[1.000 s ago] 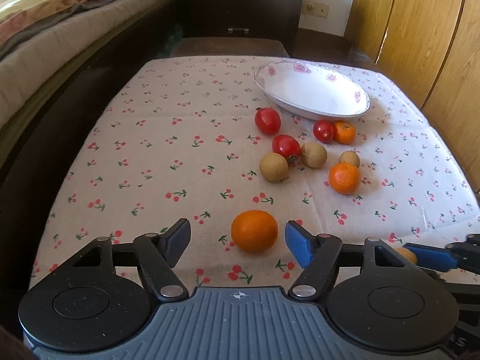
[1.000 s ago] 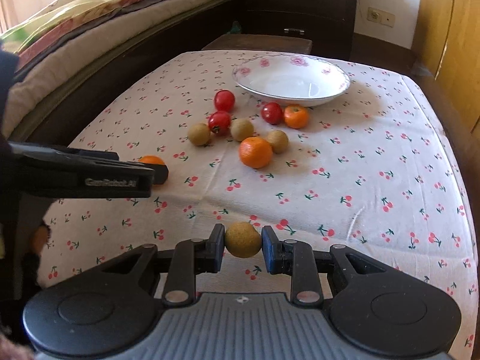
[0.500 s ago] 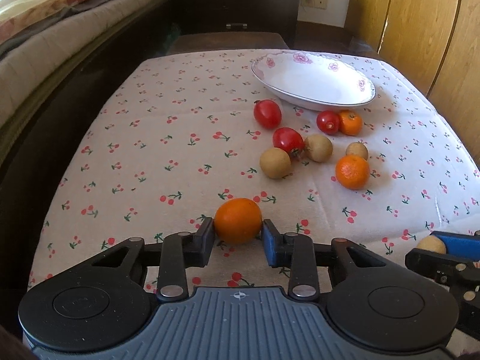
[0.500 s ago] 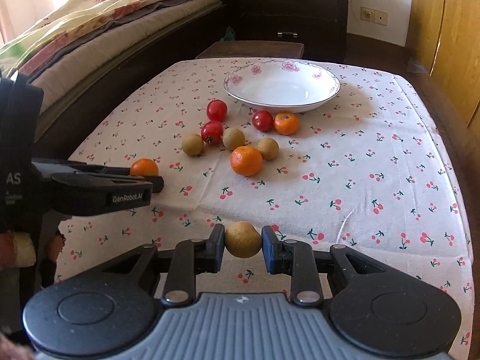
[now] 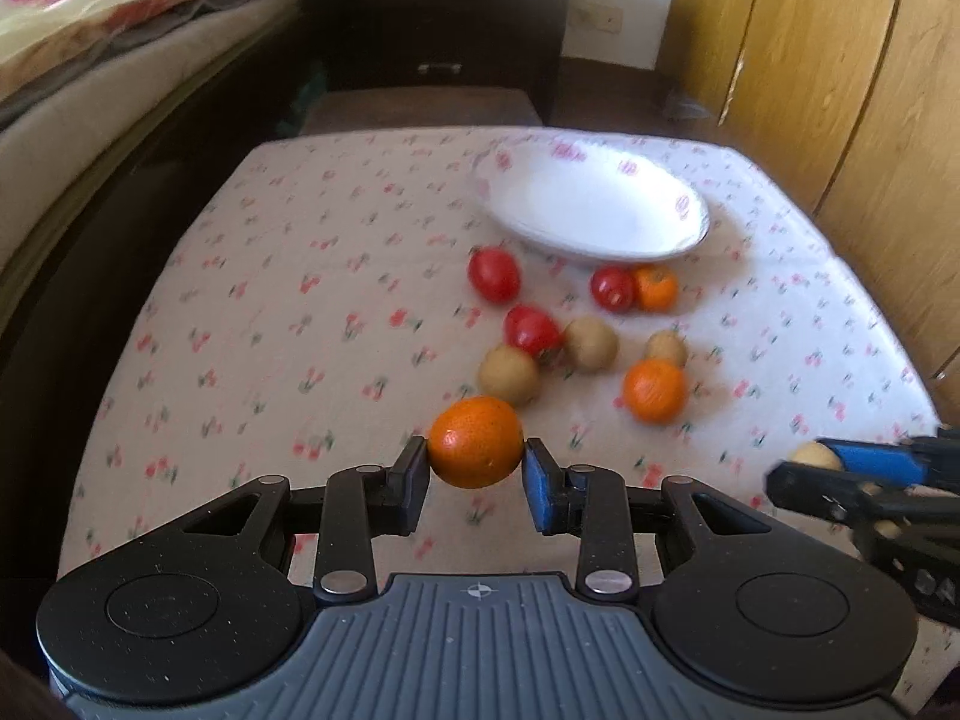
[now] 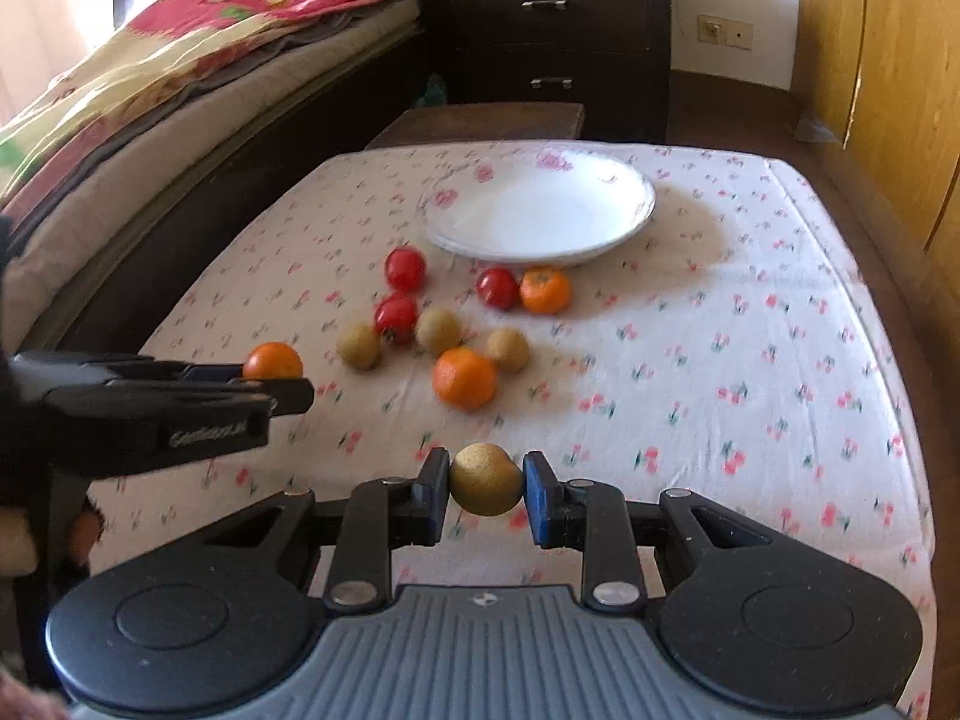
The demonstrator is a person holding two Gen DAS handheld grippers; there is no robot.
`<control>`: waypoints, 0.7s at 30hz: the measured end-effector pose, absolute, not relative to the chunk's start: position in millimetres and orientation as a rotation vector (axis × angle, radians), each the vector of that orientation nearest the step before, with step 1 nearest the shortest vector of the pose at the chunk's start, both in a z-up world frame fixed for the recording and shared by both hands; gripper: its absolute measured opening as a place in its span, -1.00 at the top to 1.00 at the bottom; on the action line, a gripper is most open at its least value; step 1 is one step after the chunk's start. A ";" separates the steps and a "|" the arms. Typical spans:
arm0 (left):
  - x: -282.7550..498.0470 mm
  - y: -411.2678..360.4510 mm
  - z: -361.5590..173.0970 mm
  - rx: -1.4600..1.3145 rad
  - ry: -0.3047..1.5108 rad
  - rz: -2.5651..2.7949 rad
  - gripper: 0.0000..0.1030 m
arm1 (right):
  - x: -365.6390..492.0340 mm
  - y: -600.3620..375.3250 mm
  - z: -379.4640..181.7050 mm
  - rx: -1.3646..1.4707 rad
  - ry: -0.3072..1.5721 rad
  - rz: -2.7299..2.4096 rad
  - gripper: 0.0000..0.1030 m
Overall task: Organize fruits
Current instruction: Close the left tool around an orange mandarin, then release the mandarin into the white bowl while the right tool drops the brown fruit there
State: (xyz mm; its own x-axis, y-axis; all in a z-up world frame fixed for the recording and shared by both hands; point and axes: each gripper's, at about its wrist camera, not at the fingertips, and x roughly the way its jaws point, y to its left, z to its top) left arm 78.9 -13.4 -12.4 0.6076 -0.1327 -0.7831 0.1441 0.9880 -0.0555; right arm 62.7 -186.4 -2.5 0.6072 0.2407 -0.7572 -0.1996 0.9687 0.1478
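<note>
Both grippers are loaded: the left gripper (image 5: 475, 468) clamps a round orange (image 5: 476, 441), the right gripper (image 6: 486, 483) a tan-brown round fruit (image 6: 486, 479). The empty white floral-rimmed bowl (image 6: 624, 222) lies ahead, seemingly nearer the right.

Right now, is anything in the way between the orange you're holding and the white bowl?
Yes. The orange sits clamped in the left gripper, and loose fruit lies on the cloth before the white bowl: a brown fruit and red tomatoes. Carried above them, nothing visible blocks it.
</note>
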 end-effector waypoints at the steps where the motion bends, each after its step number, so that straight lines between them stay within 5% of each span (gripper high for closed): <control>1: 82.3 -14.1 -9.7 0.006 0.898 -0.167 0.20 | 71.1 -187.9 -0.3 0.052 0.878 0.249 0.46; 21: 198.5 -58.1 -4.8 -0.059 0.884 -0.215 0.19 | 210.2 -199.6 -2.5 0.020 0.859 0.214 0.45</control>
State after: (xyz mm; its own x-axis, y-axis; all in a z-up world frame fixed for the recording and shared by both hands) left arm 198.5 -58.1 -4.8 0.6141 -0.2105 -0.7606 0.1616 0.9769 -0.1400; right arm 210.2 -199.7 -2.5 0.6328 0.1947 -0.7494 -0.1790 0.9784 0.1031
